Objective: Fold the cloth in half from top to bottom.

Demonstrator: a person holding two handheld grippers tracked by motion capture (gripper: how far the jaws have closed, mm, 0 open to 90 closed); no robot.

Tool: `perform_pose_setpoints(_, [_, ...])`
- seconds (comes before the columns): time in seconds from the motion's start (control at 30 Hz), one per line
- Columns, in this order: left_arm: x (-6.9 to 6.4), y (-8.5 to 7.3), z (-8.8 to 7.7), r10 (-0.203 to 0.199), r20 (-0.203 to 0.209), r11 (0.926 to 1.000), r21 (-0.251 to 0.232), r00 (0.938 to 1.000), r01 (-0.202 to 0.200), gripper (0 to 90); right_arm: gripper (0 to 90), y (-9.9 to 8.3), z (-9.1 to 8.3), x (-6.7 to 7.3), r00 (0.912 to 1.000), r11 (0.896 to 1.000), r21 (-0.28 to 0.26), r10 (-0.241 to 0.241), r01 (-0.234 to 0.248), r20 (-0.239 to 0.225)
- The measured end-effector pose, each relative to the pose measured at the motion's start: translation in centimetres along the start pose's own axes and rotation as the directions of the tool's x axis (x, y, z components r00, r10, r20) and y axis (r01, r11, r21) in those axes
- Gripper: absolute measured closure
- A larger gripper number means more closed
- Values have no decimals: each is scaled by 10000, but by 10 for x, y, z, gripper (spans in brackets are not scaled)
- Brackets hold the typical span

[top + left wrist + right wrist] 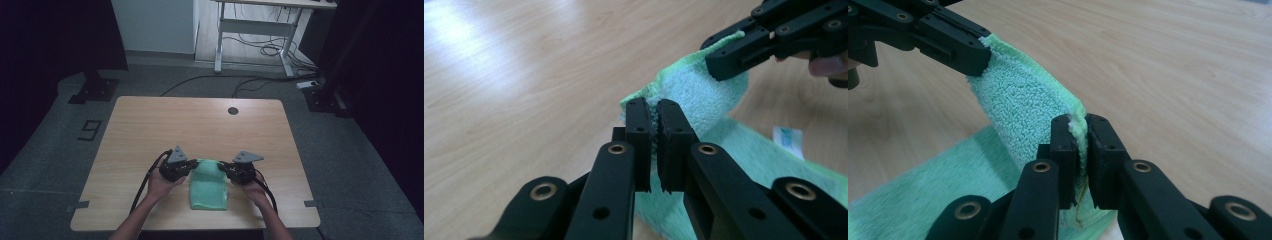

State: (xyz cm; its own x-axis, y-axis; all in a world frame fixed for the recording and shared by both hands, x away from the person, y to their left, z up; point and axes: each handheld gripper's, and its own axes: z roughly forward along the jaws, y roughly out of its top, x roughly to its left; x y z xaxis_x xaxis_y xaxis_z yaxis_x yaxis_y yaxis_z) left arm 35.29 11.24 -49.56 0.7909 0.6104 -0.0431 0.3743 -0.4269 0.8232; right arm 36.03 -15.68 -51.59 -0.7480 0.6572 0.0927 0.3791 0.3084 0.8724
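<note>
- While both hands rest low over the near half of the pale wooden desk [150,125], a mint-green terry cloth towel [208,185] lies between them, folded into a narrow strip that runs toward the person's edge.
- The left gripper [186,166] sits at the towel's far left corner; in its own view the fingers [639,131] are clenched on a pinch of the green pile, with fabric squeezed in the thin slit between them.
- The right gripper [228,167] sits at the far right corner, and in its view the fingers [1098,145] are clamped on the stitched hem of the towel [1023,105].
- Between the two grips the far edge of the towel is lifted off the desk and stands as a raised, slightly sagging fold (the rest lies flat on the wood).
- A small white label [788,140] shows on the flat part of the towel in the left gripper view.
- Near the desk's far edge is a dark round cable hole [233,110].
- Beyond the desk, on the grey floor [60,150], black cables [250,82] trail toward a white desk frame [252,30].
</note>
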Motion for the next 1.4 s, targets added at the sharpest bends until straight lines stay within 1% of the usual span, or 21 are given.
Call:
perform_pose_setpoints(0.07, [-2, -2, -2, 35, 29, 10000, 4, 10000, -35, 844, 822, -1, -1, 2, 10000, 10000, 18, -9, 10, -53])
perform_pose_setpoints(0.1, [-5, -7, -4, 37, 119, 10000, 1, 9999, -37, 843, 819, -5, -2, 7, 9998, 9999, 125, -96, 98, -165])
perform_pose_setpoints(0.2, [-10, -14, -7, 65, 234, 10000, -9, 9997, -64, 839, 811, -12, -4, 13, 9993, 9994, 261, -210, 218, -315])
perform_pose_setpoints(0.27, [-14, -20, -9, -106, 333, 9999, -23, 9994, 107, 838, 811, -17, -5, 17, 9989, 9993, 290, -214, 226, -415])
perform_pose_setpoints(0.4, [-23, -29, -10, -17, 463, 10000, 56, 9989, 14, 837, 810, -24, -9, 21, 9986, 9993, 321, -172, 188, -505])
perform_pose_setpoints(0.47, [-26, -32, -11, -19, 521, 10000, 92, 9986, 14, 834, 808, -27, -12, 23, 9984, 9994, 329, -70, 89, -566])
perform_pose_setpoints(0.67, [-31, -39, -11, -31, 660, 9994, 338, 9978, 8, 828, 794, -35, -20, 31, 9967, 9991, 356, -215, 244, -788])
perform_pose_setpoints(0.73, [-36, -44, -11, -203, 759, 9987, 485, 9969, 166, 825, 789, -41, -22, 35, 9956, 9985, 462, -243, 286, -901])
perform_pose_setpoints(0.8, [-38, -46, -11, -185, 747, 9984, 554, 9970, 144, 819, 785, -42, -23, 36, 9954, 9984, 485, -238, 284, -931])
perform_pose_setpoints(0.87, [-42, -51, -11, -214, 797, 9979, 630, 9966, 164, 814, 781, -46, -25, 39, 9944, 9984, 537, -141, 198, -1047])
perform_pose_setpoints(1.0, [-43, -56, -12, -273, 838, 9969, 756, 9961, 210, 798, 770, -50, -28, 43, 9928, 9982, 557, -163, 231, -1183])
perform_pose_setpoints(1.03, [-43, -58, -12, -324, 869, 9967, 773, 9957, 256, 779, 756, -53, -29, 47, 9909, 9975, 625, -247, 332, -1323])
perform_pose_setpoints(1.07, [-44, -59, -12, -329, 929, 9964, 804, 9951, 254, 761, 745, -54, -29, 48, 9905, 9972, 661, -258, 349, -1348])
perform_pose_setpoints(1.1, [-44, -59, -12, -329, 929, 9964, 804, 9951, 254, 739, 730, -56, -29, 50, 9908, 9966, 709, -326, 422, -1317])
perform_pose_setpoints(1.13, [-46, -61, -11, -280, 973, 9955, 927, 9949, 190, 707, 715, -58, -29, 50, 9906, 9959, 772, -357, 462, -1319])
perform_pose_setpoints(1.2, [-47, -61, -10, -314, 964, 9952, 948, 9948, 223, 660, 699, -59, -29, 51, 9909, 9960, 772, -337, 441, -1302])
perform_pose_setpoints(1.23, [-48, -61, -10, -443, 995, 9947, 964, 9941, 347, 646, 660, -62, -31, 52, 9922, 9961, 743, -385, 476, -1187])
perform_pose_setpoints(1.27, [-48, -61, -10, -459, 967, 9948, 953, 9943, 366, 646, 660, -62, -31, 52, 9922, 9961, 743, -385, 476, -1187])
perform_pose_setpoints(1.3, [-49, -61, -10, -500, 964, 9947, 943, 9941, 409, 626, 617, -62, -32, 53, 9929, 9965, 703, -380, 461, -1130])
perform_pose_setpoints(1.33, [-49, -61, -10, -500, 964, 9947, 943, 9941, 409, 617, 617, -62, -32, 53, 9929, 9965, 703, -380, 461, -1130])
perform_pose_setpoints(1.4, [-49, -61, -11, -531, 941, 9946, 944, 9942, 442, 589, 573, -60, -35, 55, 9933, 9969, 614, -425, 493, -1071])
